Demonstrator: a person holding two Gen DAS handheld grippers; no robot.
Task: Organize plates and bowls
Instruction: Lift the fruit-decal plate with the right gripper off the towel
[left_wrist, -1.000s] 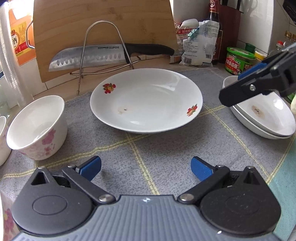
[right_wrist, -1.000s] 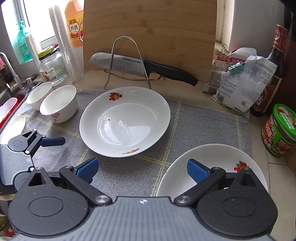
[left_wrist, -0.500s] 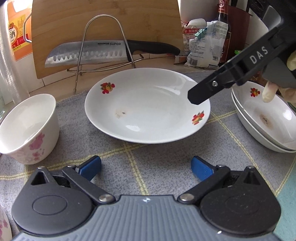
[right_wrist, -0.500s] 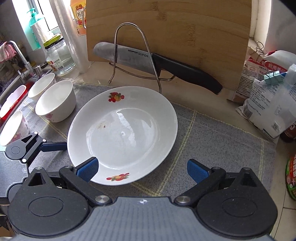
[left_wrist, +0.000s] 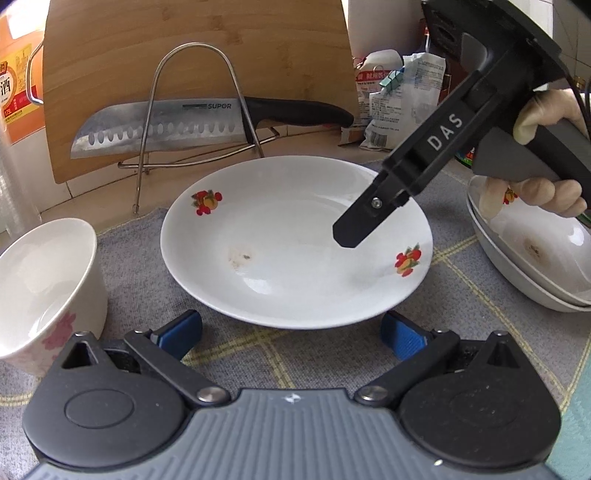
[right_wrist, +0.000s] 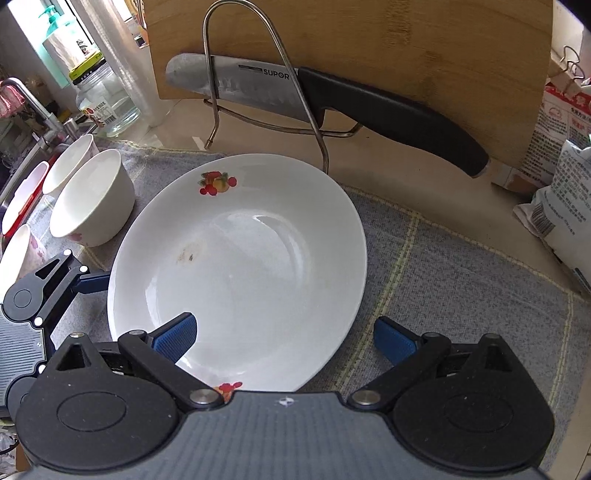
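I see a white plate (right_wrist: 251, 258) with red and orange fruit motifs on its rim and a small brownish stain inside. It lies on a grey mat (right_wrist: 461, 273) crossed by pale yellow-green lines. On the left, my view shows white bowls (right_wrist: 92, 195) with pink flower prints. On the right, the stacked plates (left_wrist: 532, 258) are white with a brown mark. My right gripper (right_wrist: 284, 336) and left gripper (left_wrist: 291, 330) are black with blue pads (right_wrist: 173, 336). At the far side, the knife (right_wrist: 295, 92) has a silver blade and black handle against a tan wooden board (right_wrist: 406, 48).
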